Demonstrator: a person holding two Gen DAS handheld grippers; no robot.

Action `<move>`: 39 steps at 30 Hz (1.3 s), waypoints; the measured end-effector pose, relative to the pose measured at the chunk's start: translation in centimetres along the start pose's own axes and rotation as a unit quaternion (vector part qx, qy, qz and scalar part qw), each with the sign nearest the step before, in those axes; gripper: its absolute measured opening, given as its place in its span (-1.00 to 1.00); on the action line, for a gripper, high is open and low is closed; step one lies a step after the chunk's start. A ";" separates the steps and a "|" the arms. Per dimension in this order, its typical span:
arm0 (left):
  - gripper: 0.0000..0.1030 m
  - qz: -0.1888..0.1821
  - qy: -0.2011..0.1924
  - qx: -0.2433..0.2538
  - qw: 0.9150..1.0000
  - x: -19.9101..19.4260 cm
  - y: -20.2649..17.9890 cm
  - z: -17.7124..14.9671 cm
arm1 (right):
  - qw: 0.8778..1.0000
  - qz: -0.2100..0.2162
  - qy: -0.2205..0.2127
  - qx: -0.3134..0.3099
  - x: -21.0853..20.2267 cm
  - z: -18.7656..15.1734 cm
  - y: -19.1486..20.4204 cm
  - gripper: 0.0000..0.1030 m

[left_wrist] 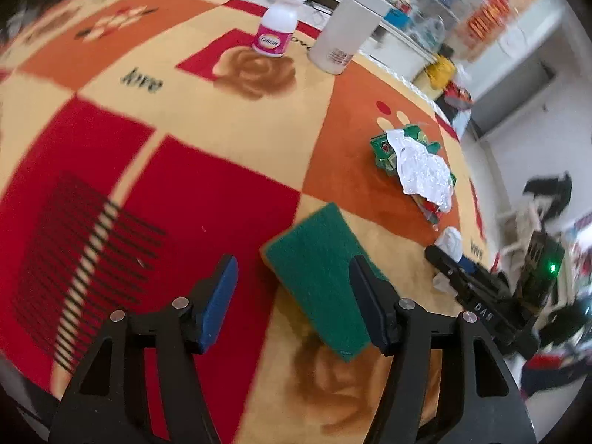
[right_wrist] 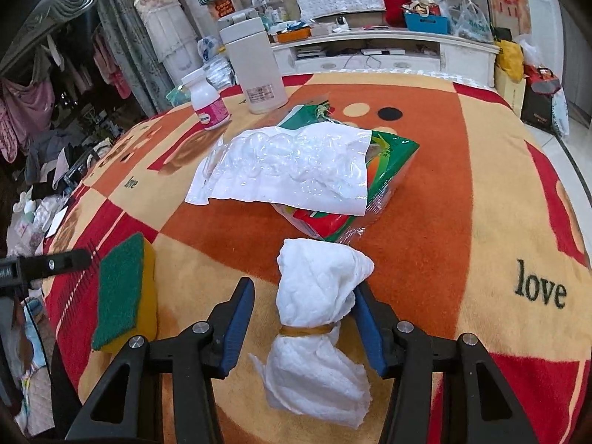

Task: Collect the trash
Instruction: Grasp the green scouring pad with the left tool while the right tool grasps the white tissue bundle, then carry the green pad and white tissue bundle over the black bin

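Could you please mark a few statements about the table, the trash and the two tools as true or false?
1. The white tissue bundle lies between the fingers of the right tool. True.
2. The left tool is clamped shut on the sponge. False: its jaws stand open with nothing gripped; the green sponge lies flat on the cloth beneath it.
3. A rubber band ties the tissue bundle at its waist. True.
4. The small pink-labelled bottle lies tipped on its side. False: it stands upright beside the tall white container.
5. A crinkled white plastic sheet rests on top of the green wrapper. True.
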State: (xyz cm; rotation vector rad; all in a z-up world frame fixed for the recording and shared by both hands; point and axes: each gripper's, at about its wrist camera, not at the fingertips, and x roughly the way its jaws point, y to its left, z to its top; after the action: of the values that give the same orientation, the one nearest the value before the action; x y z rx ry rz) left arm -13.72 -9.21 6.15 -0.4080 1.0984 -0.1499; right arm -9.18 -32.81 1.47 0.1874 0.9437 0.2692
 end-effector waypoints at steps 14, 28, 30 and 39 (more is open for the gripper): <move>0.53 0.078 -0.021 -0.009 0.997 4.8 -4.8 -1.1 | 1.000 0.010 -0.003 -0.004 0.0 -0.2 0.1 0.04; 0.10 0.023 -0.025 0.084 0.996 2.0 -7.0 -1.7 | 1.000 0.014 -0.024 -0.010 -3.7 -0.9 -0.1 -0.38; 0.10 0.016 -0.024 0.094 0.995 1.9 -7.9 -1.7 | 0.999 0.012 -0.029 -0.006 -4.5 -1.0 -0.3 -0.38; 0.10 0.004 -0.029 0.154 0.988 3.0 -12.9 -2.6 | 0.998 -0.017 -0.052 0.021 -8.4 -2.1 -2.6 -0.38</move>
State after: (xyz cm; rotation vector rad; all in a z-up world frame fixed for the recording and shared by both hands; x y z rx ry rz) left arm -13.61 -22.60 7.67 -0.1293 1.0004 -0.2940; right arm -15.23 -37.75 6.00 0.2210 0.8486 0.2061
